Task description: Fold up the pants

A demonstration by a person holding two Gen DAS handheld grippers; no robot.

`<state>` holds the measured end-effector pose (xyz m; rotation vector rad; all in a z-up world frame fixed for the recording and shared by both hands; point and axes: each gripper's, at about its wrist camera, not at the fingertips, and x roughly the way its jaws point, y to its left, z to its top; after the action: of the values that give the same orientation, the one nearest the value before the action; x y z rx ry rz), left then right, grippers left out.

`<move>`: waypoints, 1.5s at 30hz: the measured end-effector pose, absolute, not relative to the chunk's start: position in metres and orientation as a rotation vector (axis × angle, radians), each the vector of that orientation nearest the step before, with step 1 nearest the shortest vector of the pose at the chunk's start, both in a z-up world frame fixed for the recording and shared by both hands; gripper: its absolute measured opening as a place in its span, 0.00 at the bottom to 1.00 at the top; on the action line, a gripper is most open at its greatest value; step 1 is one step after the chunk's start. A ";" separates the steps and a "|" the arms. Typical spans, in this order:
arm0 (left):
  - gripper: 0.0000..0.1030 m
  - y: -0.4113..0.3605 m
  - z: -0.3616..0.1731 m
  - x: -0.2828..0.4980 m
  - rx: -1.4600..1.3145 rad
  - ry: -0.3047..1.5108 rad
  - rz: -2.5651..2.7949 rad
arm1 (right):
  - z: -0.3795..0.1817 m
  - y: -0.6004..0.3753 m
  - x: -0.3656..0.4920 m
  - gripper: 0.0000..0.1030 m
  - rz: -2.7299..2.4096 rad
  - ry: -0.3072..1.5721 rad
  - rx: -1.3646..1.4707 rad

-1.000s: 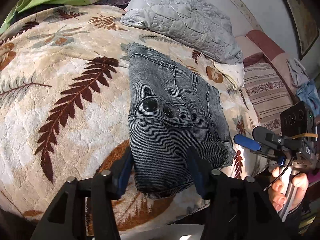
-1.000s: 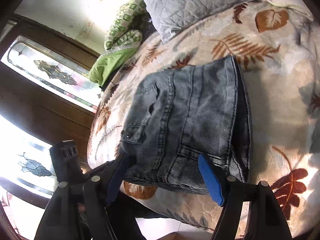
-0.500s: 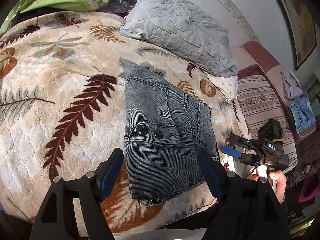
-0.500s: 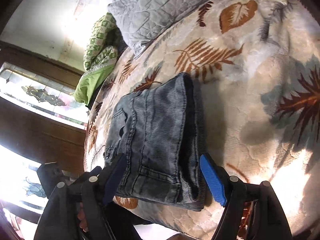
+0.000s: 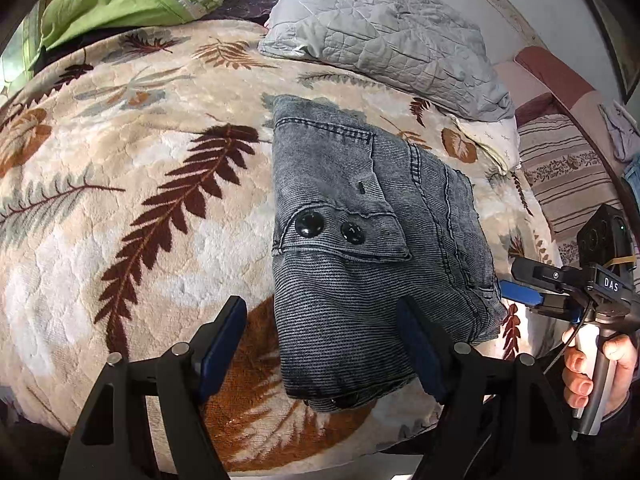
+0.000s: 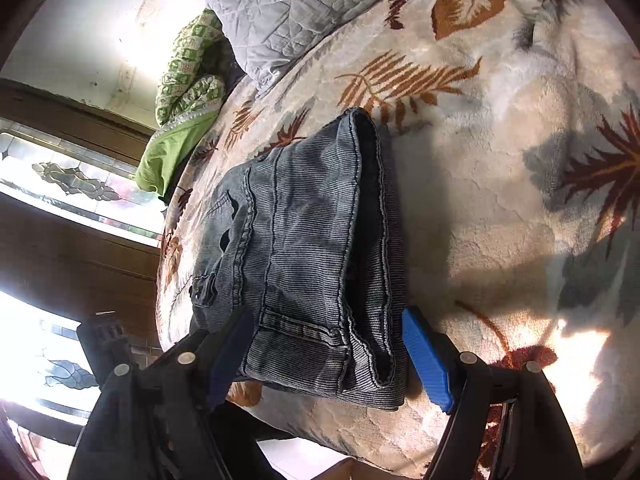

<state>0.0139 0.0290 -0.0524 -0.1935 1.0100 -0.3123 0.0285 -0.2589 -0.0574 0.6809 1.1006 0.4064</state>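
Grey-blue denim pants (image 5: 360, 240) lie folded into a compact rectangle on a leaf-patterned blanket (image 5: 140, 200), with two black buttons on a pocket flap facing up. My left gripper (image 5: 320, 344) is open, its blue pads on either side of the near edge of the pants, holding nothing. My right gripper (image 6: 328, 356) is open too, its pads on either side of the stacked layers (image 6: 312, 248) at the pants' right edge. The right gripper also shows in the left wrist view (image 5: 532, 292), just beside that edge.
A grey quilted pillow (image 5: 384, 28) lies at the far side of the bed. A green cover (image 5: 112, 8) is bunched at the far left corner. A striped cloth (image 5: 568, 176) hangs on the right. A stained-glass window (image 6: 68, 184) stands past the bed's edge.
Both grippers pulled back from the pants half a second ago and have since come close to the folded edges again. The pants have not moved.
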 end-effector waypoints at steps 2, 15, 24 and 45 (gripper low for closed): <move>0.75 0.027 -0.045 0.012 -0.151 0.979 -0.291 | -0.052 -0.253 0.025 0.76 0.375 1.096 0.614; 0.75 0.042 -0.035 0.014 -0.062 0.933 -0.137 | -0.030 -0.178 0.016 0.78 0.210 0.965 0.095; 0.76 0.048 -0.037 0.015 -0.064 0.948 -0.113 | -0.019 -0.192 -0.001 0.84 0.191 0.906 0.128; 0.77 0.062 -0.056 0.086 -0.526 1.113 -0.404 | -0.063 -0.281 0.052 0.87 0.433 1.067 0.775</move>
<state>0.0857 0.0619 -0.0561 -0.5258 1.1131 -0.4045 0.0525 -0.2807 -0.0626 0.7746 1.0667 0.4327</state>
